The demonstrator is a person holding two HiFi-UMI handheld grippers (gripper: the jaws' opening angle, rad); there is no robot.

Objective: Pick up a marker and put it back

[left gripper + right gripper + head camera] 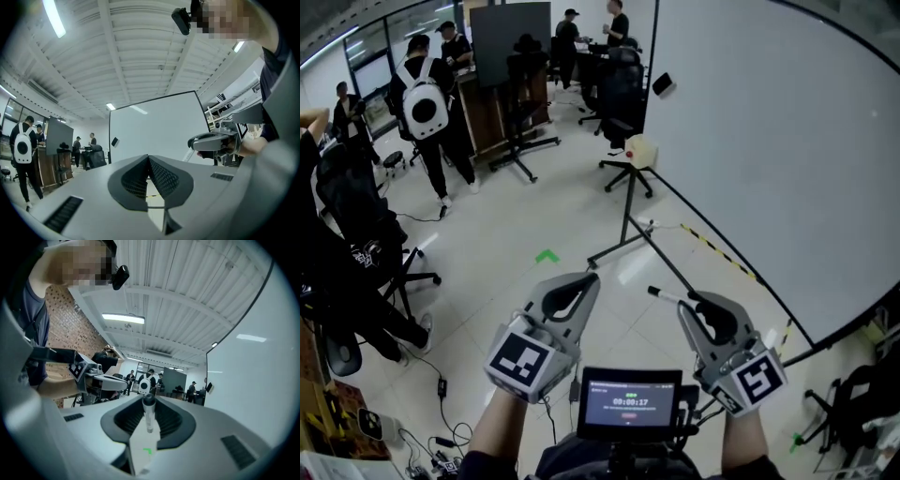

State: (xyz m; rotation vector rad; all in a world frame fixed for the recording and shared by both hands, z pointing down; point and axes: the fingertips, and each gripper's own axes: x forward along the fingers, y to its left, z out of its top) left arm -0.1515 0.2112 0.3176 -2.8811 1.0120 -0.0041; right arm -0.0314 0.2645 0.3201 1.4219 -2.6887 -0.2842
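A white marker point(667, 296) with a dark cap sticks out leftward from my right gripper point(690, 301), which is shut on it. In the right gripper view the marker point(148, 414) stands between the two dark pads, cap end away from the camera. My left gripper point(592, 277) is held level beside it, its jaws touching at the tips with nothing between them; the left gripper view shows the same at the left gripper point(148, 158). The big whiteboard point(769, 141) stands just ahead and to the right. Both grippers hang in the air above the floor.
The whiteboard's stand legs point(623, 239) spread across the floor ahead. A black eraser point(663, 84) sticks to the board. Office chairs point(623, 103) and several people point(427, 103) are at the back and left. Cables point(441, 384) lie on the floor at lower left.
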